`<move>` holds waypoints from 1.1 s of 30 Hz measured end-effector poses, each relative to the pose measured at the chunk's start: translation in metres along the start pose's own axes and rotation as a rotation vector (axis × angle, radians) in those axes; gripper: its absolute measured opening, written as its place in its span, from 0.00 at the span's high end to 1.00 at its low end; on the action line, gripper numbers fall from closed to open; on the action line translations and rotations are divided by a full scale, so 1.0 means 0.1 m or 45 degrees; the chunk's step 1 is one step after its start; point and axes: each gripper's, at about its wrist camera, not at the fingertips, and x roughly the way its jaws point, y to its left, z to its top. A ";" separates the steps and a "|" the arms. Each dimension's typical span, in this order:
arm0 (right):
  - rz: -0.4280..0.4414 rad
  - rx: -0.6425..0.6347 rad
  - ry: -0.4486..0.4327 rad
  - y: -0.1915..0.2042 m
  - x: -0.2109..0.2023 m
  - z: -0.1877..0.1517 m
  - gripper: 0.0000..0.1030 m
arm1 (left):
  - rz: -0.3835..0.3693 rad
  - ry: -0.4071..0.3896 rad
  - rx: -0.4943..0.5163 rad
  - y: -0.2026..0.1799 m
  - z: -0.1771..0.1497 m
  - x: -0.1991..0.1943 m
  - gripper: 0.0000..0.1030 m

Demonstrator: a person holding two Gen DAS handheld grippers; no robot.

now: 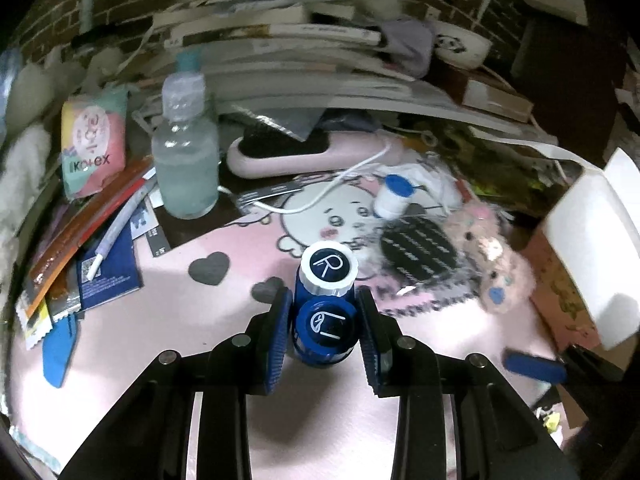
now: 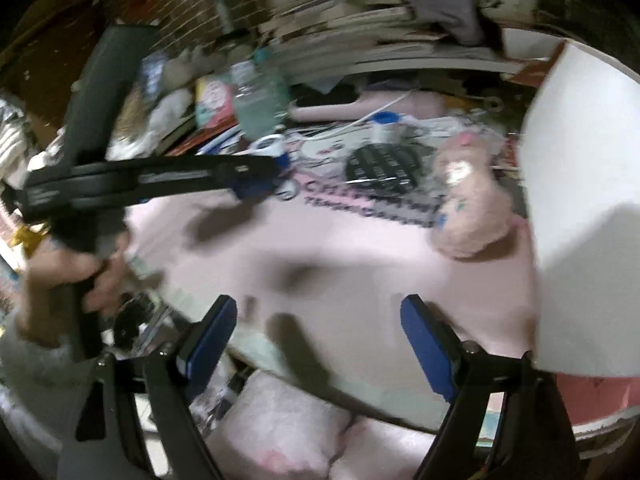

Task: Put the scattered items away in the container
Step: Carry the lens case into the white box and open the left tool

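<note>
Your left gripper [image 1: 325, 334] has the blue lens case [image 1: 326, 308] pinched between its pads, long axis pointing straight ahead along the fingers, above the pink mat [image 1: 168, 320]. White box [image 1: 592, 248] sits off to the right, nearer your right gripper [image 2: 320, 344], which is wide open, empty.

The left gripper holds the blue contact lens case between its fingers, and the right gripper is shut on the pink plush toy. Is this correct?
Not quite. The left gripper does hold the blue contact lens case, but in the right wrist view the right gripper is open and empty; the pink plush toy lies apart from it on the pink mat.
</note>
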 end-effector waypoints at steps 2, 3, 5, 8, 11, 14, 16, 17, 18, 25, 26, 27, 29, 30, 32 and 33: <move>-0.045 0.028 -0.028 -0.06 0.00 -0.01 0.20 | -0.021 -0.012 0.021 -0.08 0.01 -0.08 0.74; -0.058 0.052 -0.036 -0.10 0.00 -0.01 0.20 | -0.031 -0.017 0.038 -0.13 0.01 -0.12 0.74; -0.056 0.088 -0.041 -0.15 0.01 0.00 0.20 | -0.058 -0.026 0.064 -0.22 0.02 -0.18 0.74; -0.071 0.108 -0.055 -0.18 0.01 0.01 0.20 | -0.112 -0.042 0.100 -0.36 0.05 -0.29 0.74; -0.101 0.106 -0.066 -0.16 0.01 0.00 0.20 | -0.162 -0.053 0.135 -0.50 0.10 -0.35 0.74; -0.187 0.091 -0.095 -0.15 0.00 -0.01 0.20 | -0.221 -0.067 0.181 -0.66 0.17 -0.42 0.74; -0.220 0.094 -0.107 -0.16 -0.01 -0.02 0.20 | -0.266 -0.078 0.214 -0.77 0.22 -0.47 0.74; -0.230 0.098 -0.109 -0.17 -0.01 -0.03 0.20 | -0.286 -0.082 0.234 -0.83 0.24 -0.49 0.74; -0.243 0.101 -0.115 -0.18 -0.02 -0.04 0.19 | -0.309 -0.085 0.263 -0.91 0.26 -0.50 0.74; -0.247 0.110 -0.146 -0.19 -0.05 -0.08 0.11 | -0.504 -0.077 0.459 -1.45 0.48 -0.61 0.74; -0.245 0.110 -0.148 -0.19 -0.05 -0.08 0.11 | -0.543 -0.069 0.484 -1.53 0.52 -0.63 0.74; -0.244 0.110 -0.147 -0.19 -0.05 -0.08 0.11 | -0.582 -0.056 0.508 -1.61 0.55 -0.64 0.74; -0.239 0.112 -0.145 -0.20 -0.05 -0.08 0.11 | -0.638 -0.027 0.544 -1.75 0.61 -0.63 0.74; -0.236 0.115 -0.145 -0.20 -0.05 -0.08 0.11 | -0.659 -0.004 0.567 -1.83 0.65 -0.62 0.74; -0.227 0.120 -0.145 -0.20 -0.05 -0.09 0.11 | -0.680 0.044 0.603 -1.99 0.70 -0.57 0.74; -0.223 0.120 -0.145 -0.20 -0.05 -0.10 0.11 | -0.688 0.073 0.622 -2.06 0.72 -0.53 0.74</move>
